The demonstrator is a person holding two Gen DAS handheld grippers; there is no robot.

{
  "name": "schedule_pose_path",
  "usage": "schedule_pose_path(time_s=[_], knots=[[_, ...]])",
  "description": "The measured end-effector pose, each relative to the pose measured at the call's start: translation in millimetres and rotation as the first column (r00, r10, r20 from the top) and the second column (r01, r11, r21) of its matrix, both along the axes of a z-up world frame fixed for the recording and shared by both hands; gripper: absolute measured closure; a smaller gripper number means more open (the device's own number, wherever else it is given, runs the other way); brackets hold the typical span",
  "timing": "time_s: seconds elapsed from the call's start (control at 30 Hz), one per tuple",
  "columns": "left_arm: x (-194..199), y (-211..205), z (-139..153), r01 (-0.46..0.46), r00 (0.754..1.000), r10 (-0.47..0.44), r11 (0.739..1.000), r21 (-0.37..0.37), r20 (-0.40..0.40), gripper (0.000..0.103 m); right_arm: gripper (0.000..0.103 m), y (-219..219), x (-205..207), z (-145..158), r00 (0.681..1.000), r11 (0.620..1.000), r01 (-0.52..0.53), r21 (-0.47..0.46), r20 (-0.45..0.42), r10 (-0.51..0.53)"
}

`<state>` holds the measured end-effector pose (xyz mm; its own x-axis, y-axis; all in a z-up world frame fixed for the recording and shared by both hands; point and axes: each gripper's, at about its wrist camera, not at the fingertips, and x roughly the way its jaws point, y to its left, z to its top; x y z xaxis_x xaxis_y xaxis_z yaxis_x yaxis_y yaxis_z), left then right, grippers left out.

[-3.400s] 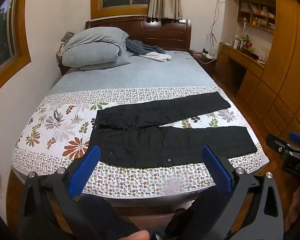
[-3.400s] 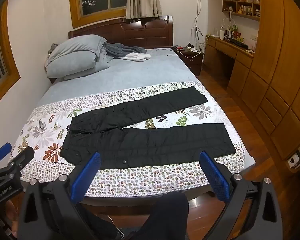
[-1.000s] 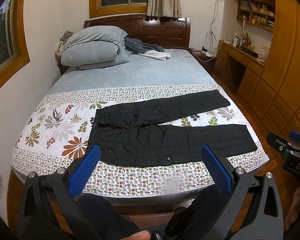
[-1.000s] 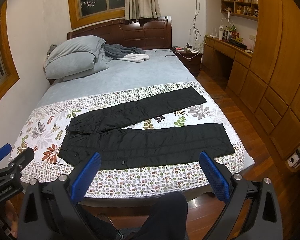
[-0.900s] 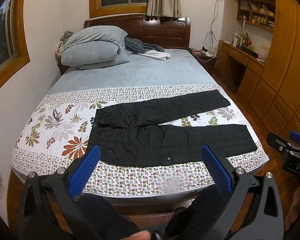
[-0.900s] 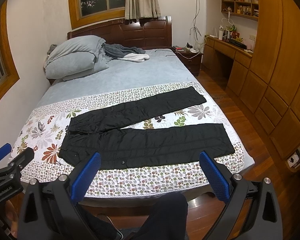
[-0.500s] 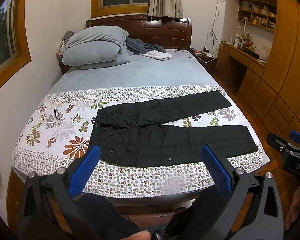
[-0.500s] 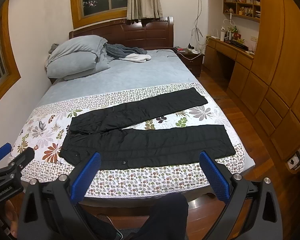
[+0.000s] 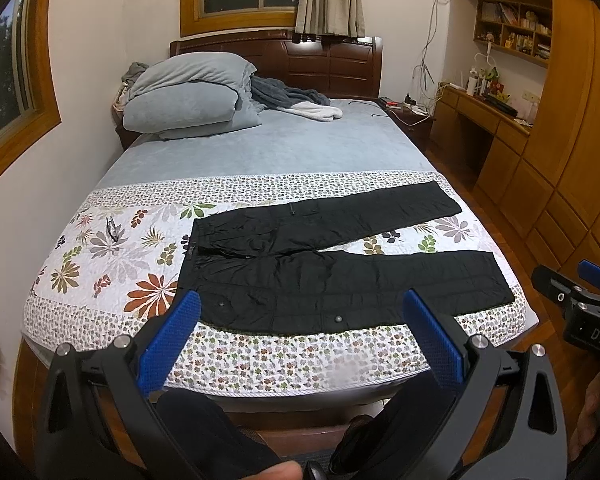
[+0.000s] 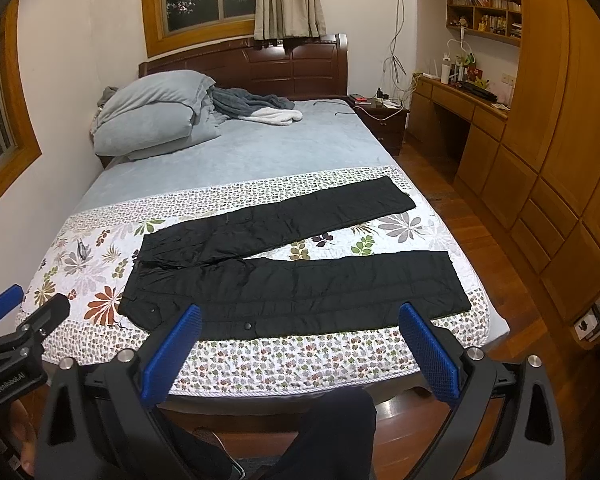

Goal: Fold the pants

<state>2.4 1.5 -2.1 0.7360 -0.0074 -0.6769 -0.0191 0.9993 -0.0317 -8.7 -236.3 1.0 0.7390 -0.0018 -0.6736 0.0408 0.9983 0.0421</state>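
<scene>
Black quilted pants [image 9: 332, 264] lie spread flat across the foot of the bed, on a white floral-patterned quilt [image 9: 112, 268] that covers the near part of the mattress. The waistband sits toward my left and both legs run off to my right. The far leg angles up and away, so the two legs part in a narrow V with a strip of quilt showing between them. The near leg lies close along the quilt's front edge, with small round snaps on it.

My left gripper [image 9: 300, 330] hangs in the air short of the bed, its blue ribbed pads [image 9: 168, 344] spread wide with nothing between them. My right gripper [image 10: 300, 344] hovers the same way, jaws wide and empty, blue pads [image 10: 428, 352] well apart; it touches neither pants [image 10: 296, 268] nor quilt [image 10: 92, 268]. In the left wrist view my right gripper shows at the right edge, beside the bed's corner.

Beyond the quilt the grey-blue bedsheet [image 9: 268, 148] runs up to a dark wooden headboard [image 9: 308, 60]. A folded grey-blue duvet [image 9: 188, 96] is piled at the head on the left, with a dark grey and white blanket [image 9: 296, 102] crumpled beside it. A pair of glasses [image 9: 112, 229] lies on the quilt left of the waistband. A wooden desk and wardrobe [image 10: 540, 120] line the right wall.
</scene>
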Motion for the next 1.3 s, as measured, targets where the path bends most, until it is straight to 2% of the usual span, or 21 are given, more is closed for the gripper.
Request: schedule_pose_path(time_s=[0.13,0.2,0.27,0.33,0.37,0.43,0.5,0.53,0.57,0.6,0.63,0.7,0.8,0.83,0.87,1.0,1.1,1.17,1.23,1.3], knots=[[17,15,-21,0.024,0.999,-0.025,0.998,-0.051,-0.035,0.003,0.003,-2,6,-8,1.0,1.0,-0.021,-0.005,0.023,0.021],[34,31,-45,0.076,0.994,-0.086,0.989,-0.131,-0.074,0.003,0.003,-7,15,-20,0.996,0.998,-0.062,0.013,0.057,0.061],[59,58,-81,0.135,0.979,-0.169,0.957,-0.258,-0.116,0.003,0.003,-22,43,-53,0.995,0.995,-0.095,0.041,-0.001,0.095],[78,88,-113,0.111,0.976,-0.163,0.941,-0.319,-0.142,0.003,0.004,-43,73,-93,0.99,0.991,-0.088,0.1,-0.101,0.098],[87,106,-130,0.087,0.977,-0.147,0.937,-0.339,-0.154,0.003,0.004,-55,82,-108,0.988,0.988,-0.08,0.134,-0.118,0.096],[105,148,-165,0.0,0.978,-0.076,0.93,-0.366,-0.193,0.003,0.004,-82,102,-141,0.987,0.979,-0.045,0.201,-0.142,0.075],[125,186,-200,-0.086,0.962,-0.027,0.914,-0.396,-0.271,0.003,0.004,-107,121,-173,0.976,0.967,0.002,0.256,-0.213,0.054],[140,213,-226,-0.173,0.932,0.005,0.886,-0.431,-0.364,0.003,0.004,-117,127,-186,0.968,0.96,0.027,0.278,-0.247,0.045],[150,232,-246,-0.226,0.909,0.006,0.848,-0.48,-0.417,0.003,0.004,-126,131,-198,0.963,0.954,0.047,0.296,-0.267,0.035],[160,251,-266,-0.261,0.897,-0.01,0.795,-0.548,-0.442,0.003,0.004,-135,136,-211,0.959,0.95,0.071,0.305,-0.283,0.019],[170,270,-286,-0.3,0.889,-0.004,0.752,-0.587,-0.458,0.003,0.004,-139,137,-219,0.956,0.949,0.083,0.305,-0.293,0.011],[181,292,-313,-0.375,0.867,0.059,0.731,-0.57,-0.495,0.003,0.004,-147,141,-234,0.95,0.939,0.105,0.327,-0.313,0.002],[197,315,-353,-0.458,0.837,0.093,0.659,-0.597,-0.539,0.003,0.004,-156,139,-255,0.94,0.907,0.149,0.394,-0.341,-0.006],[203,320,-364,-0.469,0.836,0.089,0.627,-0.622,-0.541,0.003,0.004,-158,139,-259,0.939,0.901,0.153,0.406,-0.343,-0.005],[208,323,-369,-0.474,0.836,0.09,0.614,-0.631,-0.541,0.003,0.004,-160,138,-263,0.939,0.896,0.155,0.417,-0.343,-0.003],[230,323,-387,-0.483,0.836,0.09,0.59,-0.647,-0.541,0.003,0.004,-169,141,-276,0.941,0.861,0.175,0.477,-0.338,-0.005],[243,318,-403,-0.496,0.829,0.066,0.546,-0.675,-0.555,0.003,0.004,-182,148,-284,0.94,0.82,0.209,0.532,-0.342,-0.017],[247,320,-413,-0.511,0.819,0.071,0.539,-0.669,-0.569,0.003,0.004,-192,154,-288,0.936,0.798,0.232,0.556,-0.35,-0.028],[245,323,-417,-0.527,0.819,0.089,0.506,-0.683,-0.566,0.003,0.004,-204,159,-294,0.935,0.771,0.25,0.586,-0.352,-0.035],[244,322,-417,-0.522,0.826,0.097,0.502,-0.689,-0.555,0.004,0.004,-217,164,-299,0.933,0.748,0.273,0.604,-0.356,-0.053]])
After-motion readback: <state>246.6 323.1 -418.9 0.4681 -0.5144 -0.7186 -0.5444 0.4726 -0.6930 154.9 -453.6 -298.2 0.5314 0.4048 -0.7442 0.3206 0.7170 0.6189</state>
